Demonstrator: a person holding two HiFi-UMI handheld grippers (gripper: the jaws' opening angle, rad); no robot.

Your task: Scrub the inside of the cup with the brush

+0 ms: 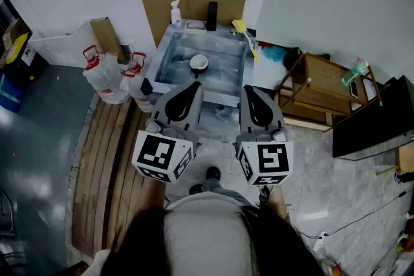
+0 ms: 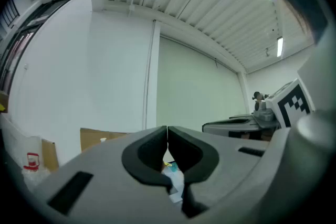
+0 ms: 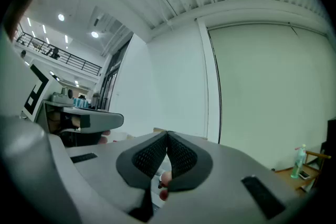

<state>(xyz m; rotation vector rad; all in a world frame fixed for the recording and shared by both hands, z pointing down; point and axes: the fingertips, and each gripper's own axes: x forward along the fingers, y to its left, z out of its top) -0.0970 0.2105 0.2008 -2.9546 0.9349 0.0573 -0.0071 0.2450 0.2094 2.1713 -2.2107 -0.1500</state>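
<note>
1. The left tongs (image 1: 193,84) and the right tongs (image 1: 249,89) are held level and side by side, nearest the person. Both are seen fully closed, pad against pad, with nothing gripped between them.
2. On the marker cubes (image 1: 162,157) of the tongs only black-and-white square patterns are carried; no words are found there.
3. Beyond the tips, the cup (image 1: 198,63) is found standing upright near the middle of the sink (image 1: 226,72), well apart from both tongs. It is judged small, light, rigid and breakable, and likely slippery if the sink is wet. A hold across its wall at the rim is judged safest, since no handle can be made out.
4. Further back, the brush (image 1: 246,37) is seen laid along the sink's right rim, its yellow head toward the wall. It is judged light, with a stiff handle. The middle of the handle is judged the best place for it to be taken.
5. At the back rim a white pump bottle (image 1: 175,12) is stood, and a green bottle (image 1: 354,72) is kept on the wooden shelf (image 1: 317,84) to the right. Their labels are too small to be read.
</note>
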